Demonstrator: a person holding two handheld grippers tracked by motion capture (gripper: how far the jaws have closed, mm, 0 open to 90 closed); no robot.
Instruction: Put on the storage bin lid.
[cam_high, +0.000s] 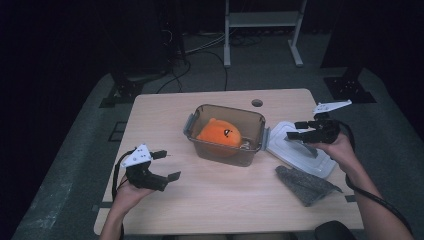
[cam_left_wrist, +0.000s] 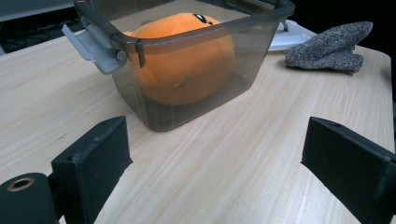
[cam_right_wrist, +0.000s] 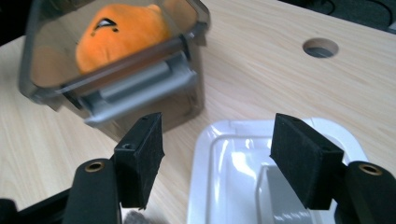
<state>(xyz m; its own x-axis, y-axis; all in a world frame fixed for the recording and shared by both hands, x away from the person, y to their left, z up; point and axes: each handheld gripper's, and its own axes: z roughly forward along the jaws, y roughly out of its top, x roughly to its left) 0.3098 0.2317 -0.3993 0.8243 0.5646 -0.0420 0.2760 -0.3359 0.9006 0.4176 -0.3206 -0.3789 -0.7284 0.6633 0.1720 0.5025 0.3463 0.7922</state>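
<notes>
A smoky clear plastic container (cam_high: 199, 113) stands uncovered at the table's middle, with an orange plush toy (cam_high: 219, 133) inside it. Its white lid (cam_high: 310, 160) lies flat just to its right. My right gripper (cam_high: 292, 131) hovers over the lid's near-container end, open, with nothing between its jaws. In the right gripper view the gripper (cam_right_wrist: 217, 151) straddles the lid's corner (cam_right_wrist: 205, 186), facing the container's grey latch (cam_right_wrist: 140, 88) and the plush (cam_right_wrist: 121, 32). My left gripper (cam_high: 169, 165) rests open at the front left; in its own view the gripper (cam_left_wrist: 215, 158) points at the container (cam_left_wrist: 187, 37).
A grey knitted cloth (cam_high: 306, 184) lies at the front right, next to the lid. A round cable hole (cam_high: 257, 103) sits in the table behind the container. Bare wood stretches between the left gripper and the container. A frame and cables stand on the floor beyond the far edge.
</notes>
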